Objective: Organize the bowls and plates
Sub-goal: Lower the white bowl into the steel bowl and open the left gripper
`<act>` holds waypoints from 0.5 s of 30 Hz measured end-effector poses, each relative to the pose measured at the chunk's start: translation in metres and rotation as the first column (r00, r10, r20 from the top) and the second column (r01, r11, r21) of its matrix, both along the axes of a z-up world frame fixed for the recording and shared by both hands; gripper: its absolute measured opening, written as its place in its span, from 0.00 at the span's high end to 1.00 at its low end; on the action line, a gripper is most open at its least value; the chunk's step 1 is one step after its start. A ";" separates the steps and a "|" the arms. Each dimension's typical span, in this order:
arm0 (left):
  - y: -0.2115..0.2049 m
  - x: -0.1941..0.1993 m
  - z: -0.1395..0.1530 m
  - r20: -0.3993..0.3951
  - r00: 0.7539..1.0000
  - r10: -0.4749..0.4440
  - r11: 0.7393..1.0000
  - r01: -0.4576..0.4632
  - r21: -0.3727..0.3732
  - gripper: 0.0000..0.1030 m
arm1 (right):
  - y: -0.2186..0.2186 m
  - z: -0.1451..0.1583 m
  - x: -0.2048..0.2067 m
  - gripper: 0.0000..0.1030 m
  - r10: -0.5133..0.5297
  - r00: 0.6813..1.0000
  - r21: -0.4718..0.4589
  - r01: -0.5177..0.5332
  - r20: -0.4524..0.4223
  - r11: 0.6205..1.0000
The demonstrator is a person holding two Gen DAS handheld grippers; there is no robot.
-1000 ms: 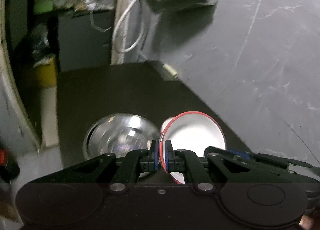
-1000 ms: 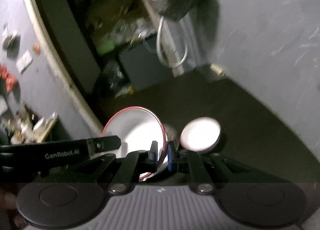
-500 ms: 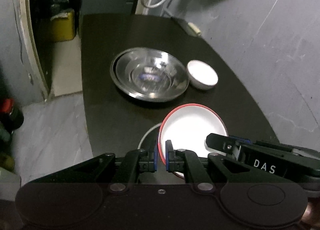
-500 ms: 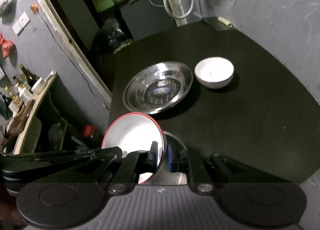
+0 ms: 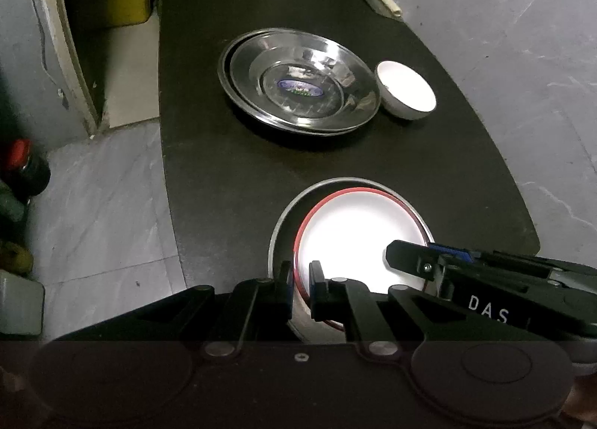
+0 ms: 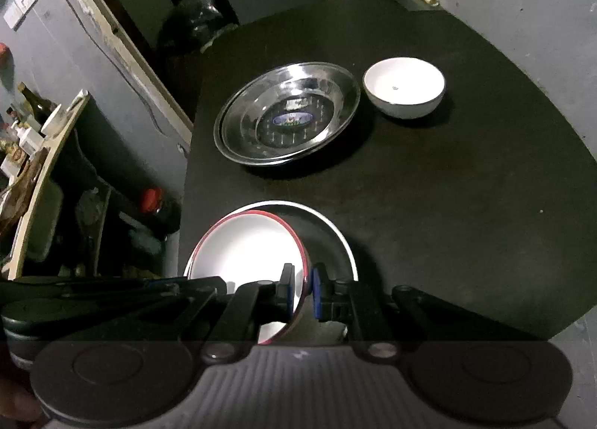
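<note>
Red-rimmed plate (image 5: pixel 358 231), clenched at opposite edges by both our jaws, hangs tilted over a grey plate (image 6: pixel 328 231) on the tabletop (image 5: pixel 231 168); steel plates (image 5: pixel 298 82) look stacked, white bowl (image 5: pixel 406 89) unsorted

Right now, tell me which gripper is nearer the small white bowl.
Right. Both the right gripper and left gripper clamp the red-rimmed plate well short of the white bowl, which lies toward the right gripper's side.

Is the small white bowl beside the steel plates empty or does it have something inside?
Empty. The small white bowl shows a bare white inside, with only one tiny dark speck, too small to identify.
</note>
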State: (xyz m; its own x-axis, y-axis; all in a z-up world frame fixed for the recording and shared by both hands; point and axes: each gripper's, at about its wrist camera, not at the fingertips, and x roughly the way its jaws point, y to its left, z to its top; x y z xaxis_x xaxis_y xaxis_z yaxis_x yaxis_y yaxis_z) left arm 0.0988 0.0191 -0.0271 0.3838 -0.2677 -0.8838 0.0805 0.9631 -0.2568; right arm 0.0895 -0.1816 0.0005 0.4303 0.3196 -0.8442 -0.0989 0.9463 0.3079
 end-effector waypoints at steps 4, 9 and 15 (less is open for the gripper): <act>-0.001 0.004 -0.001 -0.015 1.000 0.000 1.000 0.000 0.008 0.93 | 0.001 -0.002 0.004 0.90 0.008 1.000 -0.001 -0.008 -0.020 1.000; -0.005 0.007 -0.005 -0.042 0.999 -0.001 1.000 0.001 0.016 0.92 | 0.000 -0.006 0.008 0.89 0.007 0.999 0.007 -0.006 -0.050 1.000; -0.007 0.009 -0.006 -0.050 0.999 0.004 1.000 -0.003 0.020 0.92 | -0.002 -0.008 0.011 0.89 0.013 0.998 0.015 -0.012 -0.069 1.000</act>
State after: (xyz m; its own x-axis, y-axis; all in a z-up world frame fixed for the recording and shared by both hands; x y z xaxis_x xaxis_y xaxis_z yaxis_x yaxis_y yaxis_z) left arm 0.1082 0.0116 -0.0328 0.3395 -0.2483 -0.9072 0.0644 0.9684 -0.2410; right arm 0.1001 -0.1834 -0.0078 0.3670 0.3368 -0.8671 -0.0888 0.9406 0.3278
